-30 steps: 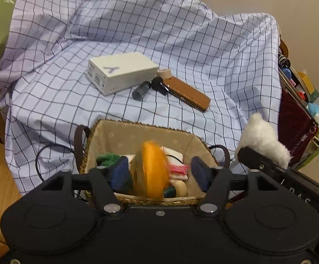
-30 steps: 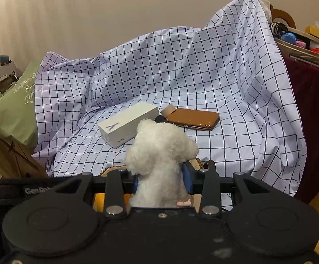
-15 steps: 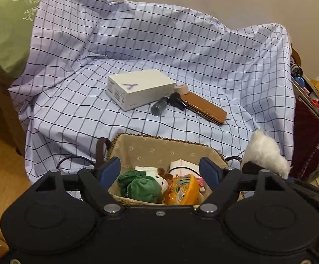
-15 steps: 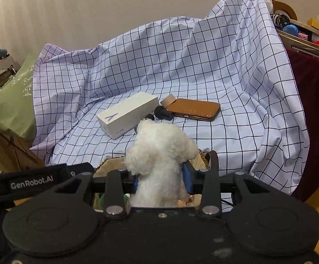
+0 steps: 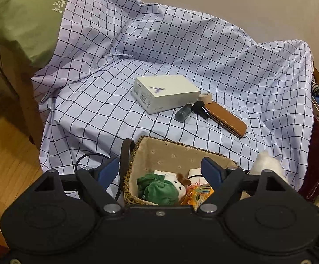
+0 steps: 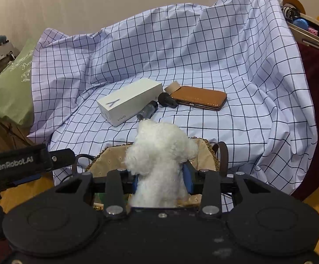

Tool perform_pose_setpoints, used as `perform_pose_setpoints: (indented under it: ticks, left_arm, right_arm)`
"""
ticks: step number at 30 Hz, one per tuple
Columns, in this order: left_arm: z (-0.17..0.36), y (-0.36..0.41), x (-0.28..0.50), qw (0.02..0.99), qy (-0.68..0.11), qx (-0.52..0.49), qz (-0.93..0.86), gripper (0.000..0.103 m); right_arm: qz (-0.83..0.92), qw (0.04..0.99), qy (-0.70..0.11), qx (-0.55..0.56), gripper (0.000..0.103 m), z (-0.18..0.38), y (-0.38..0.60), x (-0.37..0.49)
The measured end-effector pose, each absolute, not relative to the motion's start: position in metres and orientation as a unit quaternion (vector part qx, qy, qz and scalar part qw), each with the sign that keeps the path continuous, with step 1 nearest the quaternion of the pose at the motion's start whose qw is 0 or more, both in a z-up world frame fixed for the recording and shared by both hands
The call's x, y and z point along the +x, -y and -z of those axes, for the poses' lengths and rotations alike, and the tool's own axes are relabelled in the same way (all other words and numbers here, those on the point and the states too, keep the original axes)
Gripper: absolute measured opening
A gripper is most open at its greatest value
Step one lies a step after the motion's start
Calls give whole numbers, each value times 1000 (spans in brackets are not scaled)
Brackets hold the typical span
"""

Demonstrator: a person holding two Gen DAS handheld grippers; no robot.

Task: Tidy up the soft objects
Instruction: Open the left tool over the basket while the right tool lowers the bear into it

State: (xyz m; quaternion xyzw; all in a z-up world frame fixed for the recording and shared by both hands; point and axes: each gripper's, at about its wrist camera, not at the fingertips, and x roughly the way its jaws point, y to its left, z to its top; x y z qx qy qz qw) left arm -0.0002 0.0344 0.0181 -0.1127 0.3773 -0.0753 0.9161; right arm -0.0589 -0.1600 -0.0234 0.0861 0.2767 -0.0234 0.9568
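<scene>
Checked sheet [image 5: 203, 50] draped; wood floor [image 5: 8, 145]; beige wall [image 6: 71, 2]

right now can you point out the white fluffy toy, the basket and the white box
white fluffy toy [image 6: 159, 154], right wrist view, on its furry upper body
basket [image 5: 177, 154], left wrist view, on the bare inner lining of its far wall
white box [image 5: 168, 88], left wrist view, on its top face

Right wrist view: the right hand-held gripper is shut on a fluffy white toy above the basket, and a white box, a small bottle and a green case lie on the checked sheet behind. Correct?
Not quite. The case is brown, not green, as the right wrist view shows. The rest holds: the right hand-held gripper is shut on the fluffy white toy above the basket, with the white box and small bottle on the checked sheet.
</scene>
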Motion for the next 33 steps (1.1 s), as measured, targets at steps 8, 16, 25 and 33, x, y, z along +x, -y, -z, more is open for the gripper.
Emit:
perform_pose_setpoints:
  ticks: [8, 16, 25, 33]
  left_arm:
    - [-23, -40, -2, 924, -361, -116, 60, 82]
    - [-19, -36, 0, 919, -373, -109, 71, 82]
    - [-18, -34, 1, 916, -380, -103, 76, 82]
    - [-15, -32, 2, 913, -388, -97, 81, 82]
  right_arm:
    - [25, 958, -280, 56, 37, 28, 145, -42]
    - [42, 953, -289, 83, 42, 26, 176, -29]
    - [36, 953, -283, 97, 50, 23, 182, -36]
    - [46, 949, -291, 112, 50, 29, 190, -40]
